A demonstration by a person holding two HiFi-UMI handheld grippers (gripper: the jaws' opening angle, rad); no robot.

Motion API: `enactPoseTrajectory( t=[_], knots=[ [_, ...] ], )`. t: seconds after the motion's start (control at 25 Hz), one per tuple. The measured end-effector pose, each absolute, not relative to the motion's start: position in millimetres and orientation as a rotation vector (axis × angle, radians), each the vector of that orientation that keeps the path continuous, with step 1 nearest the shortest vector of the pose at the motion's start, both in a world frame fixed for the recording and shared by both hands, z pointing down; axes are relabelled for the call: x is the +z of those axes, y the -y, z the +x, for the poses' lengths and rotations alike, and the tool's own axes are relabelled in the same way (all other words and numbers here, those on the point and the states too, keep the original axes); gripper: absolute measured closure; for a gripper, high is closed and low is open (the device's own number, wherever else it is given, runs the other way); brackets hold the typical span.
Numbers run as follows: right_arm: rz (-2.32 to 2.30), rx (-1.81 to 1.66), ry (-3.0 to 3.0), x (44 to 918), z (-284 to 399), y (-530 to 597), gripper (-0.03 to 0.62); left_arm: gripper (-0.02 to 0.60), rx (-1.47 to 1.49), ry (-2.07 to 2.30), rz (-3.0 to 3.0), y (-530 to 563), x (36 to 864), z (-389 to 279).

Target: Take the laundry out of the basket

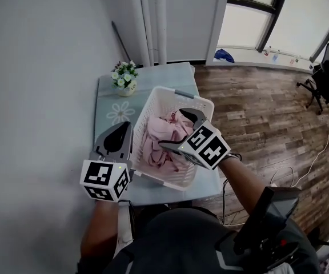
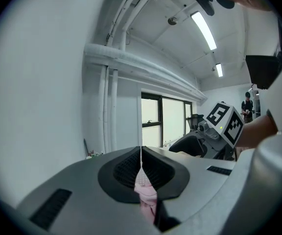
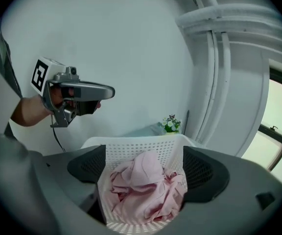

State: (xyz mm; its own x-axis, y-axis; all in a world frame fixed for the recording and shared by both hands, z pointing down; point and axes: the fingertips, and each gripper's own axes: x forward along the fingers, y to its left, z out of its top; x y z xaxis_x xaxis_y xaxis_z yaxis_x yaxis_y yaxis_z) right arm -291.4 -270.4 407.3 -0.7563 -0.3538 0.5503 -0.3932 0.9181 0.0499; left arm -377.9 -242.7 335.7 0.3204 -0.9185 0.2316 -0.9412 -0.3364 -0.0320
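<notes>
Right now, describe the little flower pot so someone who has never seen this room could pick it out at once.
Find the pale blue table against the white wall, holding a white basket of pink laundry. Past the basket's far left corner, near the table's back edge, stands the flower pot: small, with white blooms and green leaves, the only plant there.

The laundry, crumpled pale pink cloth, lies heaped in the white perforated basket, which stands upright on the bench. One fold is pinched in the left gripper.
</notes>
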Motion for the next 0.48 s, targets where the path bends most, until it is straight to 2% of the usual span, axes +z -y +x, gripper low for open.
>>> enactPoseTrajectory(
  t=[0.48],
  knots=[
    [0.218,0.051,2.1,529.7,-329.4,293.0,0.098,0.571,0.397,1.695,2.438,302.5,376.5,-443.6]
  ],
)
